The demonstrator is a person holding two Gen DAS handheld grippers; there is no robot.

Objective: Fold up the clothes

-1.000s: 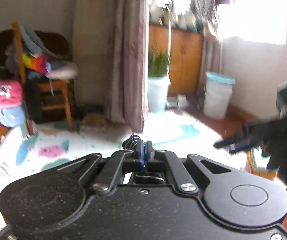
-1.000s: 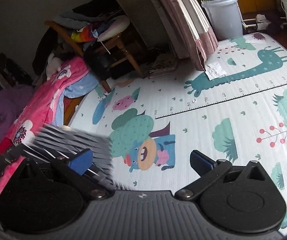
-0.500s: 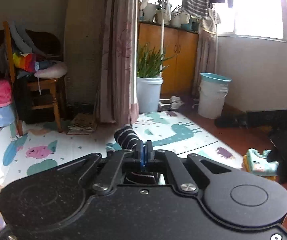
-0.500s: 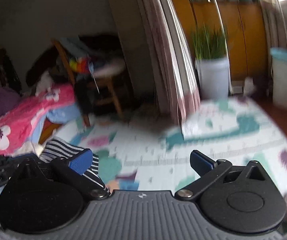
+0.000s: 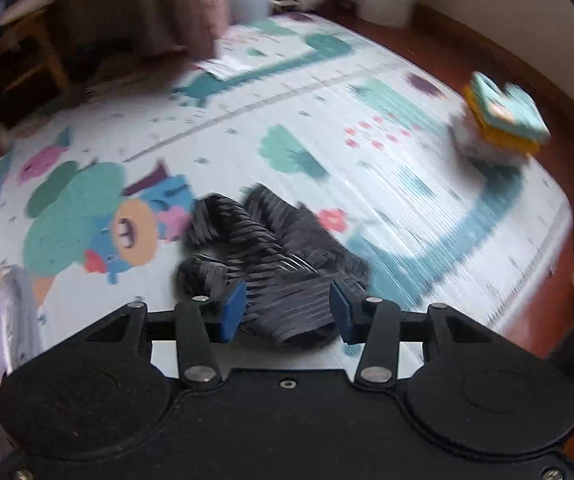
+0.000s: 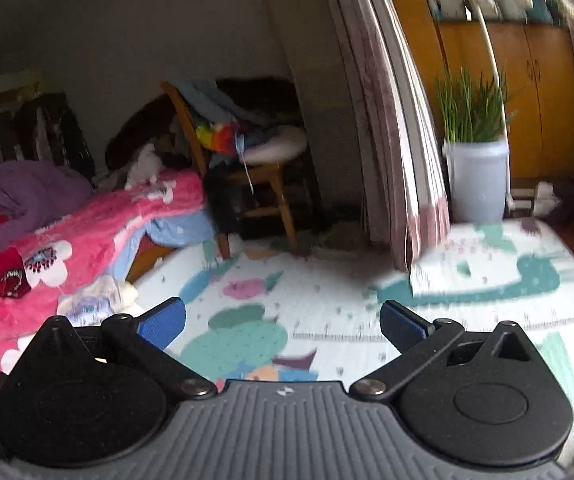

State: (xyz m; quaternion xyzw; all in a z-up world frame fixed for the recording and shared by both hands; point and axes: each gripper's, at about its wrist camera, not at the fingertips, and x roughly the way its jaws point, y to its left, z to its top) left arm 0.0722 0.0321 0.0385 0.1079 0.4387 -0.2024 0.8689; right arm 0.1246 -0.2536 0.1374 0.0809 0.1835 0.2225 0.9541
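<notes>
On the play mat point(image 5: 367, 132), right in front of the left gripper point(image 5: 287, 312), lies a dark striped garment point(image 5: 271, 256), crumpled in a loose heap with its near edge reaching in between the blue pads point(image 5: 233, 312). Those jaws stand apart with the cloth lying slack between them, pinched by neither pad as far as the blurred view shows. The garment looks thin, light and entirely limp (a knit top or something like it, though the smear of motion hides its cut), so it should weigh almost nothing, sag from any single hold and bunch rather than slide. A good grip would probably be at a hem or a corner, not in the piled middle, where the pads would catch several layers at once; it wants spreading flat on the mat before any fold is made, and that step is not yet done. The right gripper point(image 6: 283, 326) is raised and looks across the room, its jaws wide apart and holding nothing, with only the printed mat showing between them. Beyond the garment, toward the far right edge of the mat, sits a small stack of teal and yellow things point(image 5: 503, 120), too blurred to name. Farther out, the right view shows a pink flowered blanket point(image 6: 87, 232) beside the mat, a wooden chair point(image 6: 255, 176) heaped with clothes, a curtain point(image 6: 399, 160) and a potted plant point(image 6: 473, 152).
</notes>
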